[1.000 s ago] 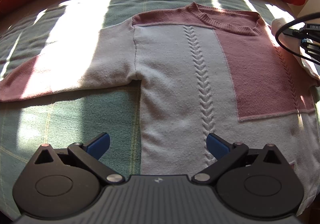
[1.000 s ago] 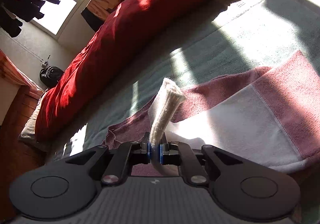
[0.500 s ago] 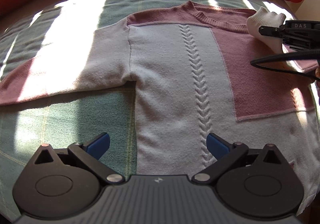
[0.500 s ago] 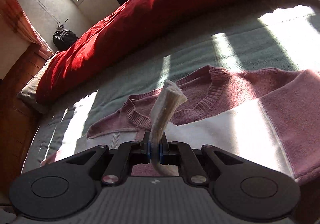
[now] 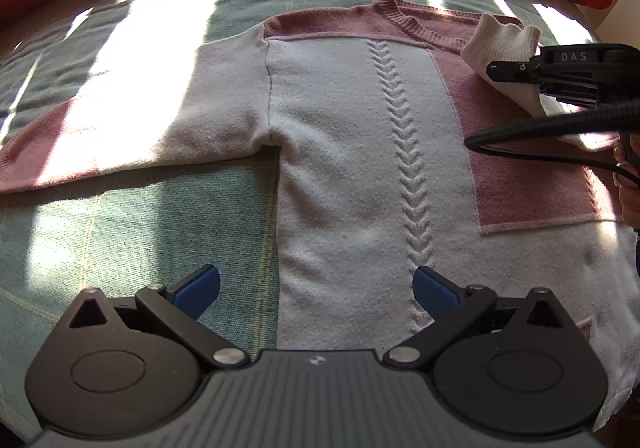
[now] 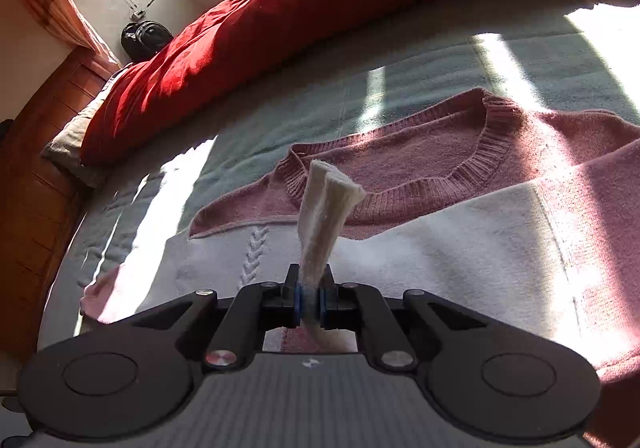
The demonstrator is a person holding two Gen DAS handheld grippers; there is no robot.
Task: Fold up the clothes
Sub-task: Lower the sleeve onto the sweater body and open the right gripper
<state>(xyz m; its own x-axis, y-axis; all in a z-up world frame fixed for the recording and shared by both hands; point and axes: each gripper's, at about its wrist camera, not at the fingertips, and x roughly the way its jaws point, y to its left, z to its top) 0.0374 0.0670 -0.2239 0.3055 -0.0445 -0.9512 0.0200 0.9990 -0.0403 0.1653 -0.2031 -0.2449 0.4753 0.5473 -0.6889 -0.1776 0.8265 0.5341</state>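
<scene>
A pink and white sweater (image 5: 352,152) lies flat, front up, on a green bedspread (image 5: 140,232), spread for folding. The right gripper (image 6: 310,302) pinches its white cuff (image 6: 326,216), apparently carrying that sleeve across the chest. The left gripper (image 5: 316,288) hovers spread over the hem, holding nothing.

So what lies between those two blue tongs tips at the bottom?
In the left wrist view, the sweater's white hem and some green bedspread; nothing gripped.
</scene>
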